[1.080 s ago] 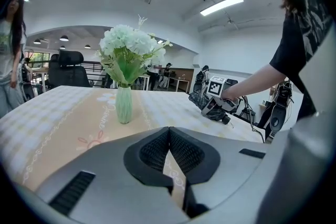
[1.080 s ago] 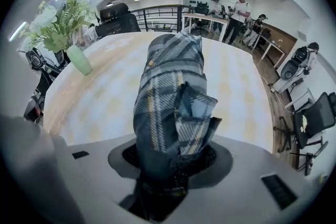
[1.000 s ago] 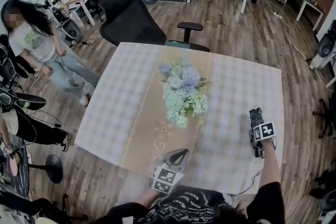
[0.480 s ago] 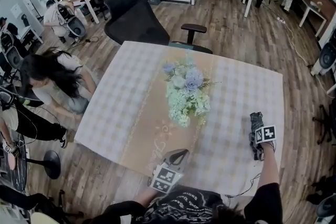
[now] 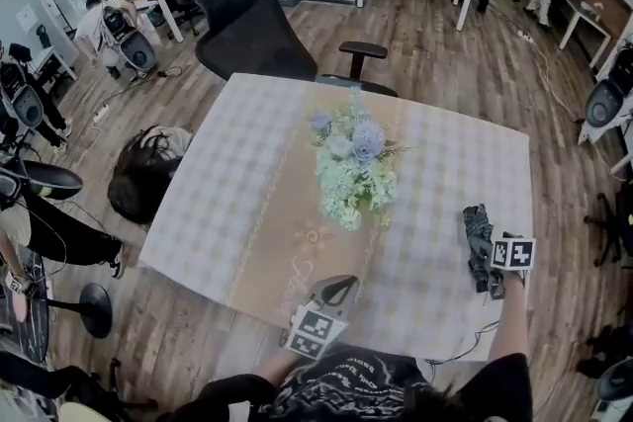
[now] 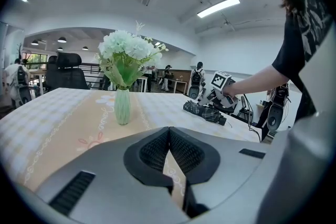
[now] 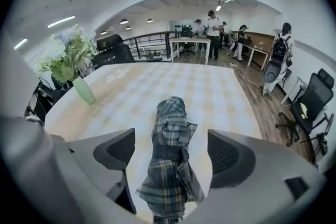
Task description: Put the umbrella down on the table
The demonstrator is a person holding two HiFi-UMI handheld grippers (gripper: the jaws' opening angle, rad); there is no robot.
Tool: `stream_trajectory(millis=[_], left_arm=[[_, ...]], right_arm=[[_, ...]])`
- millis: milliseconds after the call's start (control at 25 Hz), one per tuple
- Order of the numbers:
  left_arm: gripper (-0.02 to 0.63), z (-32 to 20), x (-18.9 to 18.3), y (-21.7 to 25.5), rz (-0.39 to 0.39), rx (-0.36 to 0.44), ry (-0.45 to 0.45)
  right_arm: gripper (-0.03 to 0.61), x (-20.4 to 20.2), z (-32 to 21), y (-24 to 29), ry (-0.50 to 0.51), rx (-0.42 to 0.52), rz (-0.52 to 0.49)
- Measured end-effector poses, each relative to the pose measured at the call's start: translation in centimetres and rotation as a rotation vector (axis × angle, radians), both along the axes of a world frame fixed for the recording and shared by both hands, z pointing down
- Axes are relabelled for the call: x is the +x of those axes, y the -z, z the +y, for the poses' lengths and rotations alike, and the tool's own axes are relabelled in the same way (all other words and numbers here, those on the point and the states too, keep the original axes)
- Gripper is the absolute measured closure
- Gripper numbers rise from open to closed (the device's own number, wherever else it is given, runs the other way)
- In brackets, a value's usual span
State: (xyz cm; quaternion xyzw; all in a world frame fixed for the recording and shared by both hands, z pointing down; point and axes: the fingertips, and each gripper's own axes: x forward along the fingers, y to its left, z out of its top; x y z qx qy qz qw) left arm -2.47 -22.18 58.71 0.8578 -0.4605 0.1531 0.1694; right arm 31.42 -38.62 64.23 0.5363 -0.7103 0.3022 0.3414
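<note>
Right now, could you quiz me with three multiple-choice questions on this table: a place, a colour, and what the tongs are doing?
1. Where on the table does the umbrella lie?
A. near its right edge
B. at its middle
C. near its left edge

2. What colour is the vase?
A. pale green
B. red
C. black

3. How are the right tongs?
A. clamped on the umbrella
B. open, one jaw on either side of it
C. shut and empty

Answers:
1 A: the head view shows it lying flat by the right edge.
2 A: the left gripper view shows a pale green vase.
3 B: the jaws have just been opening and stand clear of the umbrella between them.
</note>
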Motion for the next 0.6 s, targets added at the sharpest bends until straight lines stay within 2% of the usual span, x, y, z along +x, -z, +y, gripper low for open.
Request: stream_trajectory(millis=[280, 600], left_arm=[[0.594, 0.4, -0.7, 0.6, 0.014, 0.022, -0.011], [0.595, 1.2, -1.8, 1.5, 0.042, 0.043, -0.019]], right_arm=[[0.142, -1.9, 1.7, 5.3, 0.002, 0.18, -0.009], [0.153, -5.1, 6.3, 10.6, -0.025, 0.374, -0.102]])
